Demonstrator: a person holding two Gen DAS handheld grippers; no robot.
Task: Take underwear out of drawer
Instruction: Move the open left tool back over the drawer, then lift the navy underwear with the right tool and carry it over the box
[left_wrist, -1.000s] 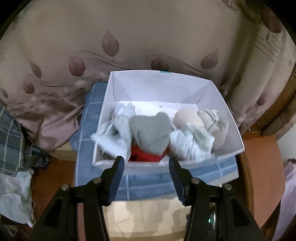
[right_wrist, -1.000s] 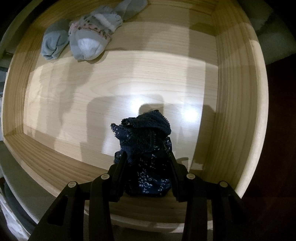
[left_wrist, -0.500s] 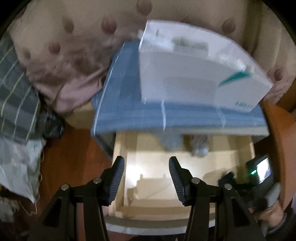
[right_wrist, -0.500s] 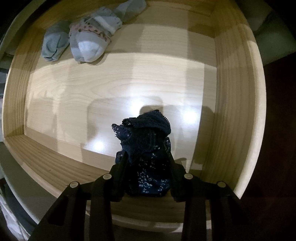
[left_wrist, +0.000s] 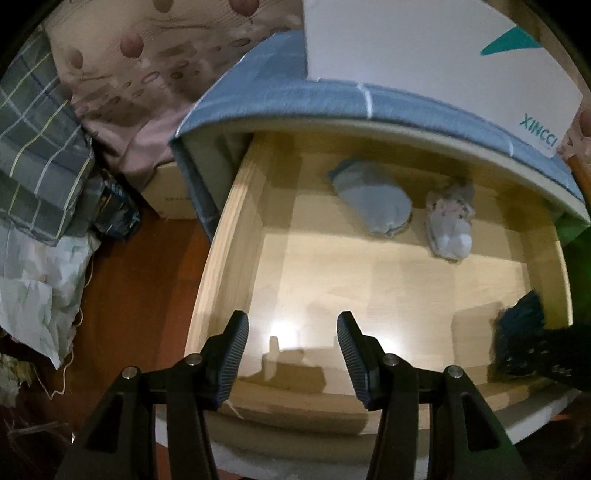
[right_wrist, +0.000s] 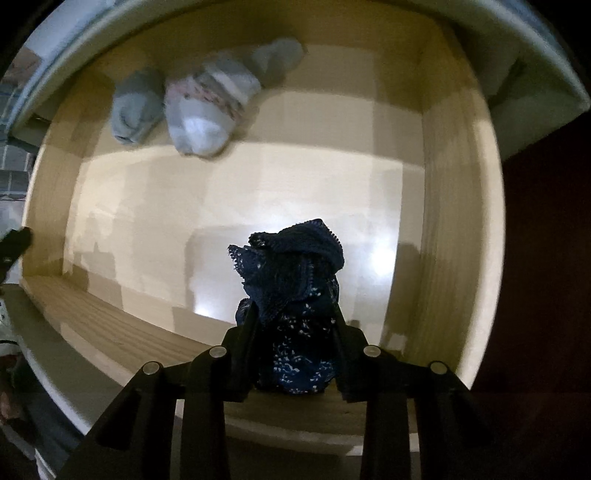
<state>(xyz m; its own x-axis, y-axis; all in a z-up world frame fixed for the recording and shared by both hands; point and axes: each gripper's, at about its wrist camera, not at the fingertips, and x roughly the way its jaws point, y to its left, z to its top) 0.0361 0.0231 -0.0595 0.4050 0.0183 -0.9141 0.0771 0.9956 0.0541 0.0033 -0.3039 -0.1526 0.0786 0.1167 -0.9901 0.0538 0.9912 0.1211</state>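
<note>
right claw (right_wrist: 293, 325): you have it clenched on the dark blue lace underwear (right_wrist: 295, 295), pointing straight down; jaws have just been closing further, cloth bunched between them, lace edge spilling out in front.
underwear location: still inside the wooden drawer (right_wrist: 443, 240), front right corner, close to the front wall; in the left wrist view it shows as a dark bundle (left_wrist: 524, 321) at the right edge. Whether it has left the drawer floor, can't tell.
why held so: top-down pinch on the bulk of the wad, so you likely lift it as one lump and clear the drawer walls.
left claw (left_wrist: 291, 354): released, nothing between the jaws, angled down over the front left of the drawer floor, well apart from the underwear.
left claw role: probably just standing by; no need for it on this grab.
other contents: two socks at the back, pale blue sock (right_wrist: 136, 107) beside a white-grey sock (right_wrist: 207, 114), untouched; leave them.
on top: white box (left_wrist: 424, 48) sits on a blue checked cloth (left_wrist: 332, 99) over the cabinet, likely where the item goes.
step: grasp done, lift-out next.
</note>
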